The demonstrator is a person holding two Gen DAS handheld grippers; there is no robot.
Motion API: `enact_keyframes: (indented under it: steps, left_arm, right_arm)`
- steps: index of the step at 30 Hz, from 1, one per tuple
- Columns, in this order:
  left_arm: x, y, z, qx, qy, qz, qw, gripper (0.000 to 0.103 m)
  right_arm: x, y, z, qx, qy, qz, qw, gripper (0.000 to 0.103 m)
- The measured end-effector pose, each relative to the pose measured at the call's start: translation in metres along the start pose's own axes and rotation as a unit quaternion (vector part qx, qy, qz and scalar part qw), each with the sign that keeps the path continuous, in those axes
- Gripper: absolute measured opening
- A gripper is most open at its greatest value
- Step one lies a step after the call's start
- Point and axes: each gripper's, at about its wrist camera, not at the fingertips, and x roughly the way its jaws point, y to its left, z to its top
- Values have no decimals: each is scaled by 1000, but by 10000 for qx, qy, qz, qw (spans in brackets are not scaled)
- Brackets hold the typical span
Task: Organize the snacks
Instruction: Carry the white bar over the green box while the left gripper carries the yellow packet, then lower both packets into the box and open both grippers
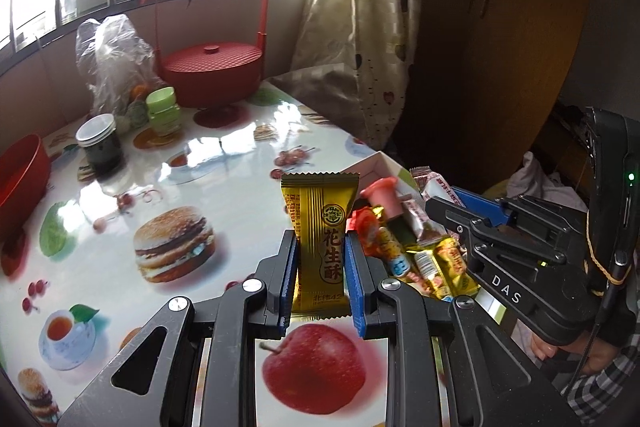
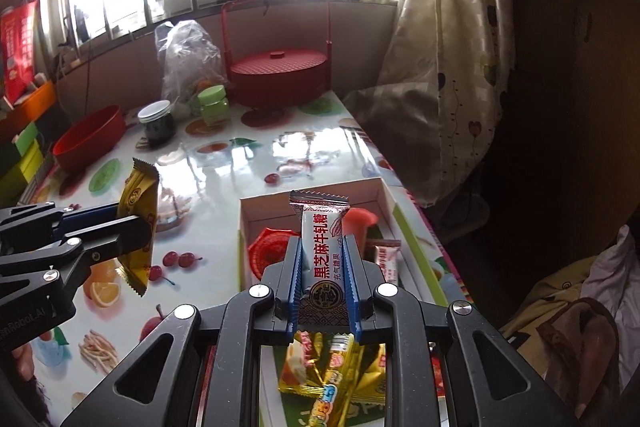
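Snacks sit heaped in a white box (image 2: 312, 201) at the table's (image 1: 224, 155) right edge, and each gripper has one lifted clear. Left gripper (image 1: 320, 267) is clenched on a gold peanut bar (image 1: 318, 227), held upright above the tablecloth beside the box; right gripper (image 2: 322, 269) is clamped on a silver sesame bar (image 2: 320, 247), upright over the box. Risks, as I judge them: both wrappers are slick foil pinched by their lower halves, so a quick swing could let one slide out or twist; the two grippers work close together and could knock. The box sits at the table edge, so a nudge might tip it off. Further back, well apart: red lidded basket (image 1: 212, 71), red bowl (image 2: 90, 139), plastic bag (image 1: 110, 55), dark jar (image 1: 100, 145), green jar (image 1: 162, 109). Nothing stands between grippers and open tabletop.
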Motion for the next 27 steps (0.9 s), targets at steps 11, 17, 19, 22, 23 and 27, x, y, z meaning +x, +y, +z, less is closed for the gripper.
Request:
enact_keyframes:
  steps: [11, 17, 19, 22, 23, 27]
  left_arm:
    - [16, -23, 5, 55, 118, -337, 9993, 24]
    - [27, -34, 6, 69, 242, -492, 9985, 24]
    - [32, -36, 6, 61, 288, -528, 9982, 24]
    - [38, -40, 5, 72, 369, -573, 9976, 24]
    - [41, -41, 5, 66, 400, -584, 9975, 24]
    - [47, -47, 5, 84, 475, -633, 9968, 24]
  right_arm:
    - [-10, -29, -12, 206, 38, -243, 9995, 18]
    - [-9, -41, -20, 317, 119, -315, 9989, 18]
    - [-9, -44, -23, 347, 137, -310, 9988, 18]
    - [-10, -47, -27, 364, 160, -311, 9987, 18]
    - [-9, -49, -28, 376, 178, -299, 9987, 18]
    - [-7, -53, -33, 417, 242, -266, 9985, 18]
